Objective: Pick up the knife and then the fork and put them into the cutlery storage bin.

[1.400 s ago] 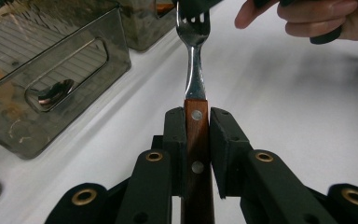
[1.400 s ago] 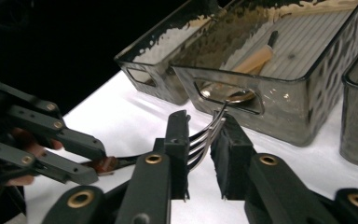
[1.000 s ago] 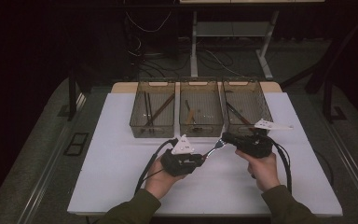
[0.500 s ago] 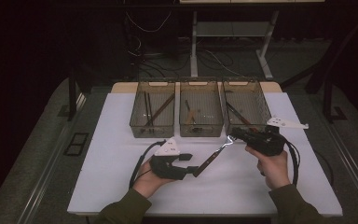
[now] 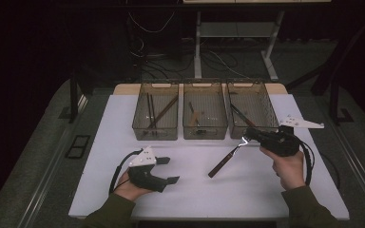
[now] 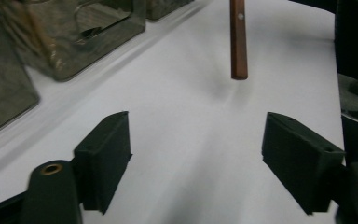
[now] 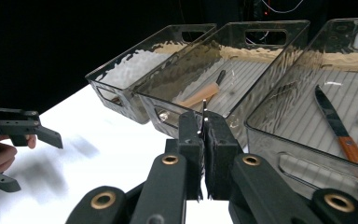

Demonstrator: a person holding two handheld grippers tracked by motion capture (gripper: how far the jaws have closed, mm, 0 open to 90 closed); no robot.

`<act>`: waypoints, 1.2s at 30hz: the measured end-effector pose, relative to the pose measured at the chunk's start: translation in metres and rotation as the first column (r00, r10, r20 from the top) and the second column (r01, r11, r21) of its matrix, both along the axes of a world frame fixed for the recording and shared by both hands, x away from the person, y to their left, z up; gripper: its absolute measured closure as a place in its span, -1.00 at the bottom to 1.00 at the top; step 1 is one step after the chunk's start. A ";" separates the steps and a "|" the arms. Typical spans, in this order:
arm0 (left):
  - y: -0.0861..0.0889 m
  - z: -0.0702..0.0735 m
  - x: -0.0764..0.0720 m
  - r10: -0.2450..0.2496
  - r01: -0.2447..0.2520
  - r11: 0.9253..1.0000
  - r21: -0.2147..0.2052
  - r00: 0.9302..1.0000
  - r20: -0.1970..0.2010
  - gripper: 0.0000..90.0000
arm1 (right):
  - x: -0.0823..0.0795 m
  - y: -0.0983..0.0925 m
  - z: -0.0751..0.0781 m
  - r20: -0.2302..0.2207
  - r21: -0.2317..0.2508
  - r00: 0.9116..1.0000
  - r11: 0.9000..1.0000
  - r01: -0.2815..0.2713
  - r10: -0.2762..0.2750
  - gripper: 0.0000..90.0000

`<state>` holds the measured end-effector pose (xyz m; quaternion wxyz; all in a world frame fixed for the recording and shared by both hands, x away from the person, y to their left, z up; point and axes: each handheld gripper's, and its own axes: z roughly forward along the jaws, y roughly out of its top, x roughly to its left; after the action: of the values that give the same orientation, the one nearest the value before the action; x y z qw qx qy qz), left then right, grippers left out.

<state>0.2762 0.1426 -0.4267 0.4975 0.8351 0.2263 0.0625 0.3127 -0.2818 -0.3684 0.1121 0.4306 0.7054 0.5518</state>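
Observation:
A wooden-handled utensil [image 5: 223,161] hangs slanted above the white table [image 5: 180,199]. Its metal end is pinched in my right gripper [image 5: 248,137], which is shut on it; in the right gripper view a thin metal tip [image 7: 204,109] sticks up between the closed pads of the right gripper [image 7: 203,135]. My left gripper [image 5: 169,170] lies low at the front left, and its jaws have just been opening, with nothing between them. In the left gripper view the left gripper [image 6: 196,154] stands wide apart, with the brown handle end [image 6: 237,42] beyond it.
Three clear bins stand in a row at the back: the left bin [image 5: 154,133] holds dark sticks [image 5: 157,111], the middle bin [image 5: 204,133] a wooden-handled piece [image 5: 196,116], the right bin [image 5: 247,85] a knife [image 7: 335,121]. Dark floor surrounds the table.
My left gripper let go of the utensil's handle, opened, and moved left and down toward the table's front. The right gripper kept the utensil and shifted slightly right and up.

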 end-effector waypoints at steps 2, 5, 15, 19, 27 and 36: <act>0.005 -0.002 -0.001 0.012 -0.012 1.000 -0.004 1.000 0.005 -0.60 | 0.000 -0.002 0.001 -0.002 -0.003 1.000 1.000 -0.002 0.002 0.93; 0.010 -0.006 -0.005 0.040 -0.040 0.999 -0.007 0.999 0.004 -0.69 | 0.001 -0.003 0.002 -0.002 -0.010 1.000 1.000 -0.002 0.002 0.93; 0.020 -0.009 -0.007 0.074 -0.074 0.997 -0.017 0.997 -0.012 -1.00 | 0.020 -0.021 0.024 0.017 -0.036 0.999 0.999 0.041 -0.040 0.93; 0.019 -0.009 -0.007 0.074 -0.075 0.997 -0.018 0.997 -0.022 -1.00 | 0.030 -0.031 0.040 0.036 -0.048 0.997 0.996 0.075 -0.073 0.93; 0.017 -0.009 -0.008 0.056 -0.056 0.998 0.003 0.998 -0.025 -1.00 | 0.053 -0.056 0.068 0.072 -0.049 0.983 0.983 0.175 -0.172 0.93; 0.015 -0.010 -0.009 0.046 -0.046 0.999 0.011 0.999 -0.024 -1.00 | 0.083 -0.075 0.090 0.085 -0.069 0.965 0.965 0.255 -0.249 0.93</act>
<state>0.2676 0.1577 -0.4363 0.4886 0.8331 0.2510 0.0651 0.3956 -0.3564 -0.2788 0.2250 0.4906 0.6614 0.5208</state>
